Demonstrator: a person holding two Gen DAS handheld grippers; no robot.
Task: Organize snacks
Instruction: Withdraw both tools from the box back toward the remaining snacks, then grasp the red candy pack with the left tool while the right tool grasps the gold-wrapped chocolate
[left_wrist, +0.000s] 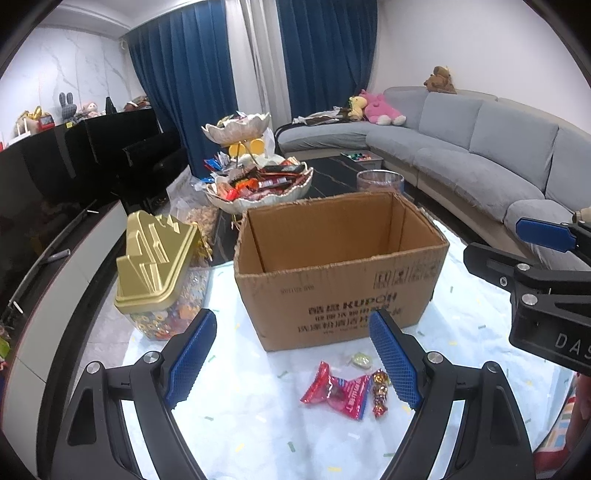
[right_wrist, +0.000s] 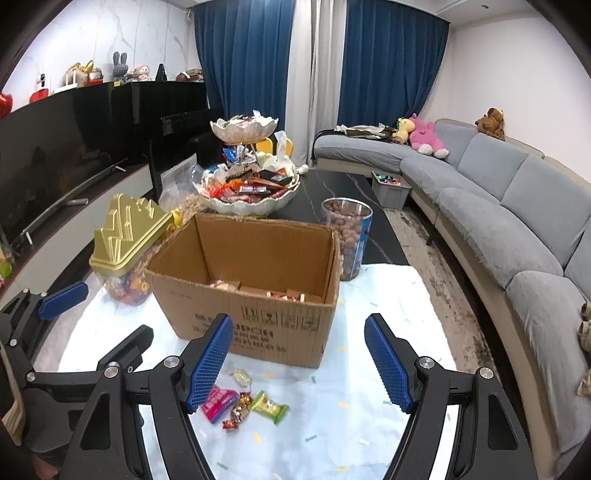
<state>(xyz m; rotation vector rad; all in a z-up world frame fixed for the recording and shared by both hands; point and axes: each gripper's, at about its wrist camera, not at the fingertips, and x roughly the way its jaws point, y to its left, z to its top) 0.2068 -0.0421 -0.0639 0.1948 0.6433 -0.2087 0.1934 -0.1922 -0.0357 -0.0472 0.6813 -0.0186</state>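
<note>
An open cardboard box stands on the white cloth; in the right wrist view the box holds a few wrapped snacks at its bottom. In front of it lie loose snacks: a red packet, a gold-wrapped candy and a pale green candy. The right wrist view shows the red packet, the gold candy, a green packet and a pale candy. My left gripper is open and empty just before the snacks. My right gripper is open and empty, right of them.
A gold-lidded candy jar stands left of the box. A two-tier shell dish of snacks sits behind it. A clear jar of brown nuts stands at the box's right rear. A grey sofa runs along the right.
</note>
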